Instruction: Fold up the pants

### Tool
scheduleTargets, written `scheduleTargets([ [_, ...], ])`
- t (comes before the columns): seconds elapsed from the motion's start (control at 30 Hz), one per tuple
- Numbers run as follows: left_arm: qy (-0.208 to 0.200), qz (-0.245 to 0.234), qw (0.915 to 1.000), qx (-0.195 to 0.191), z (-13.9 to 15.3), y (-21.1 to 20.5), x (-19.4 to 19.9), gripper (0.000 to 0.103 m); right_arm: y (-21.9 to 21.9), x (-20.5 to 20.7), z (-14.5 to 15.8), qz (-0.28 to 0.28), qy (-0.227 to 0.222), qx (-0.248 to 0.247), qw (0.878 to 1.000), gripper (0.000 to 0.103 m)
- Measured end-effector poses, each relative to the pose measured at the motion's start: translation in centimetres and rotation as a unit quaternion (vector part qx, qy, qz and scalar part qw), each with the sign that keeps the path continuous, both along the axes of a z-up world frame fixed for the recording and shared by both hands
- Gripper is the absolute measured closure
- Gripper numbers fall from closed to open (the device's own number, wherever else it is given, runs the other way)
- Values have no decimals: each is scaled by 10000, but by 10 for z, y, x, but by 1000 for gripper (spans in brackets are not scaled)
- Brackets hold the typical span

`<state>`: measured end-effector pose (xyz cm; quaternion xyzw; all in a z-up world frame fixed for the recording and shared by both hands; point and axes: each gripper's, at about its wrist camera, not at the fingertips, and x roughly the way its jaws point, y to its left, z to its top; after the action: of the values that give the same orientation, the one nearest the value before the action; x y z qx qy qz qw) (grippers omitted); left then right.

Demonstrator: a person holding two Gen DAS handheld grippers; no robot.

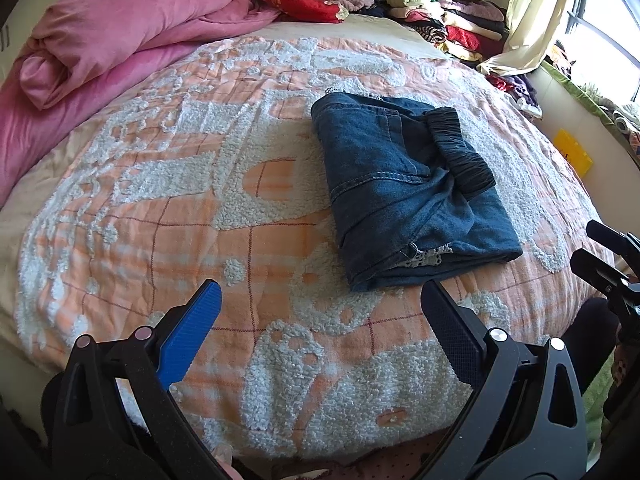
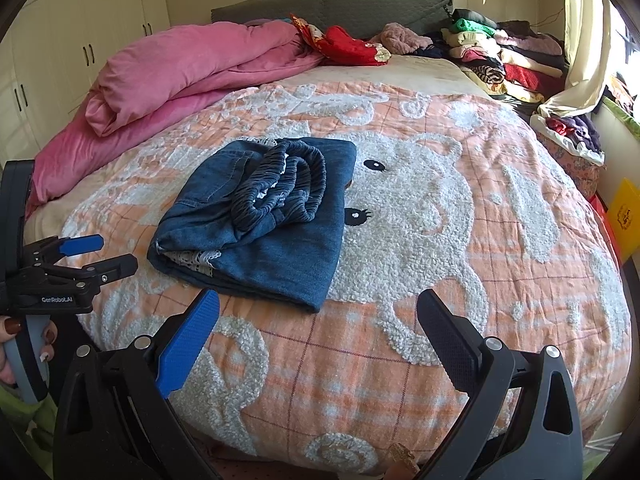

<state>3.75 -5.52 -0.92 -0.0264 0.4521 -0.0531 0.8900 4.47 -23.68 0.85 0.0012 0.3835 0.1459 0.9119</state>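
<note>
Holding both tools spread wide and empty, we see the left gripper (image 1: 320,300) and right gripper (image 2: 318,308) low in frame; folded pants (image 2: 256,216) (waistband up) lie mid-frame on the bed (image 2: 440,220).

Dark blue denim pants (image 1: 404,188) with black elastic waistband (image 1: 460,152), orange-and-white checked bedspread (image 1: 200,216), pink quilt (image 1: 112,40)
</note>
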Motion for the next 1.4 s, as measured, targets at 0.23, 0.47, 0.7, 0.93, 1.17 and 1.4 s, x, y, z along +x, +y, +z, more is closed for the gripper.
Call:
scheduleTargets([
  [0.23,9,-3,10000,4,0,0,0,9,0,1,0,-10,-1,-16,10000,4],
  [0.47,24,-56,10000,-17,1,1,1,9,-1,1,0,-31,7,-27,10000,4],
  [0.7,24,-71,9999,71,0,0,2,9,-2,3,0,-96,29,-50,9999,4],
  [0.93,-33,-6,9996,286,1,1,3,9,-5,5,-2,-194,56,-79,9998,4],
  [1.17,65,330,9983,475,-5,13,14,9,-14,12,-4,-357,86,-137,9992,4],
  [1.4,268,815,9959,300,-17,60,53,9,-63,43,-7,-852,123,-198,9961,4],
])
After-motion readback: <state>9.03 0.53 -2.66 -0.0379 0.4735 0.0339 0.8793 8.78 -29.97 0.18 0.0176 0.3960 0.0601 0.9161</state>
